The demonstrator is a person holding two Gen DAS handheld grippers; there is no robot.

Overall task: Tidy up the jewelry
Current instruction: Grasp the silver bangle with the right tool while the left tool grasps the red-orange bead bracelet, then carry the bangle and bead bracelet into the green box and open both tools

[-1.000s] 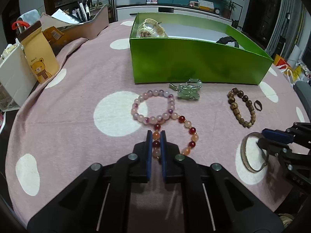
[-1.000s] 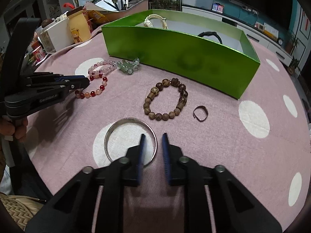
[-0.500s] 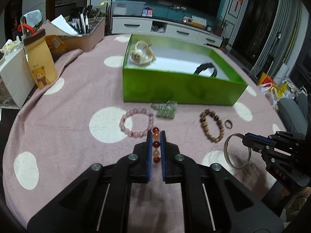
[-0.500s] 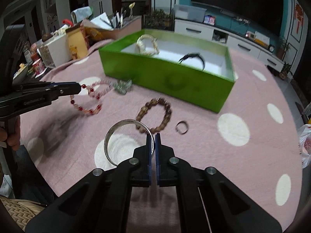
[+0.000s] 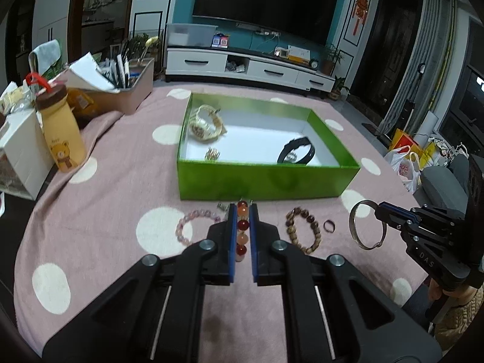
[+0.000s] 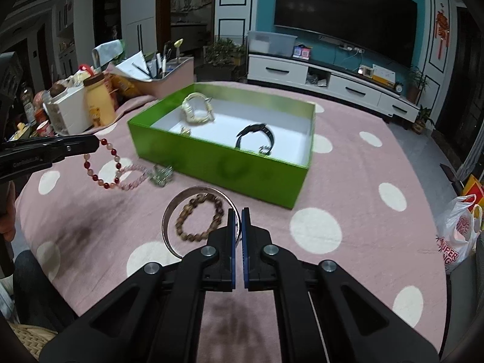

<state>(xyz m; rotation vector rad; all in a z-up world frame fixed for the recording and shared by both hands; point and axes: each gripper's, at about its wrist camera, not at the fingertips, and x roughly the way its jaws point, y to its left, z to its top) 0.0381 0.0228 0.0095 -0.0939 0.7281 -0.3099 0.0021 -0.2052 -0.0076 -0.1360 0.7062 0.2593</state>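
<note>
My left gripper (image 5: 242, 211) is shut on a red and orange bead bracelet (image 5: 242, 225), which hangs from it above the cloth (image 6: 103, 166). My right gripper (image 6: 237, 211) is shut on the rim of a silver bangle (image 6: 199, 188), held off the table (image 5: 351, 219). Beyond both stands the open green box (image 5: 266, 181), holding a cream bracelet (image 5: 205, 127), a black band (image 5: 298, 151) and a small trinket (image 5: 211, 152). On the pink dotted cloth lie a pink bead bracelet (image 5: 184, 227), a brown wooden bracelet (image 5: 302, 230), a small ring (image 5: 329, 226) and a jade piece (image 6: 160, 175).
At the left edge of the table stand a yellow bear bottle (image 5: 62, 139), a white box (image 5: 18, 151) and a tray of pens and papers (image 5: 121, 87). Plastic bags (image 6: 459, 236) sit on the floor to the right. A TV cabinet lies beyond the table.
The right gripper closed on the silver bangle and lifted it off the cloth. The left gripper rose with the red bracelet, pulling it clear of the pink one. Both views now look further ahead.
</note>
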